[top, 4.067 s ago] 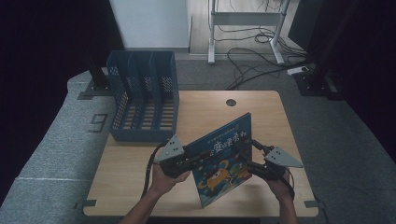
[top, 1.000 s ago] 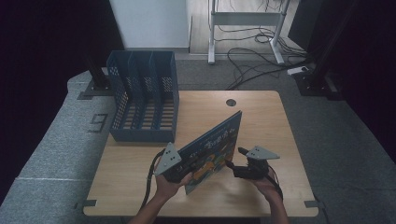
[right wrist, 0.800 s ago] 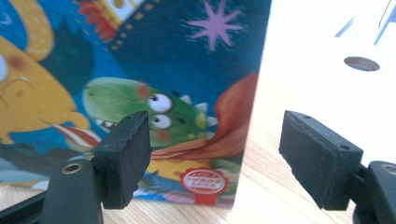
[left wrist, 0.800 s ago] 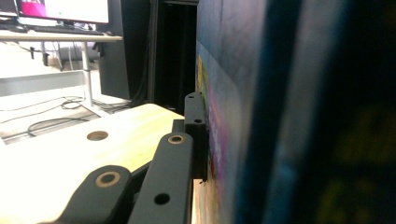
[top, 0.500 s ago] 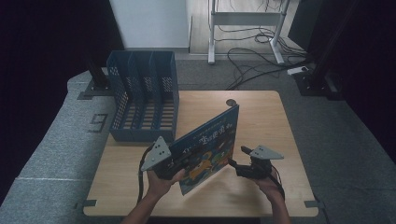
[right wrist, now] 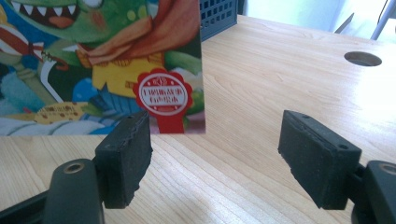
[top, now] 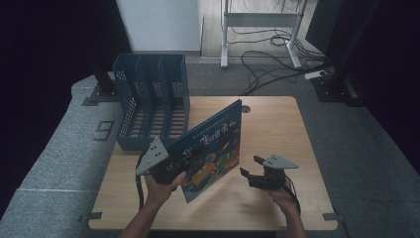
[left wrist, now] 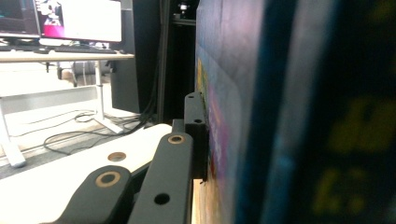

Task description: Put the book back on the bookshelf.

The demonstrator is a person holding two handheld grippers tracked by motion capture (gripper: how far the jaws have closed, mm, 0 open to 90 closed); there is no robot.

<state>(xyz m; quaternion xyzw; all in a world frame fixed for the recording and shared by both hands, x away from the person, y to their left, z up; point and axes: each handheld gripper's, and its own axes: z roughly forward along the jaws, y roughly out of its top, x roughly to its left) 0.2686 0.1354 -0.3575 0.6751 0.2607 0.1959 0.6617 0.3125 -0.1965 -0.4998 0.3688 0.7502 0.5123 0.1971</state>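
One blue file rack [top: 151, 101] behind book [top: 210, 148], apart; table hole [top: 246, 108] beyond

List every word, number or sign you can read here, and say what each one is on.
"9": large grey digit on the floor mat left of the table.
Book cover: blue Chinese title characters, too small to read in the high view.
Red seal on the book's cover, right gripper view: white Chinese characters, too blurred to read.
Yellow marks on the book's near edge, left gripper view: blurred, unreadable.
Monitor on the far desk: unreadable.
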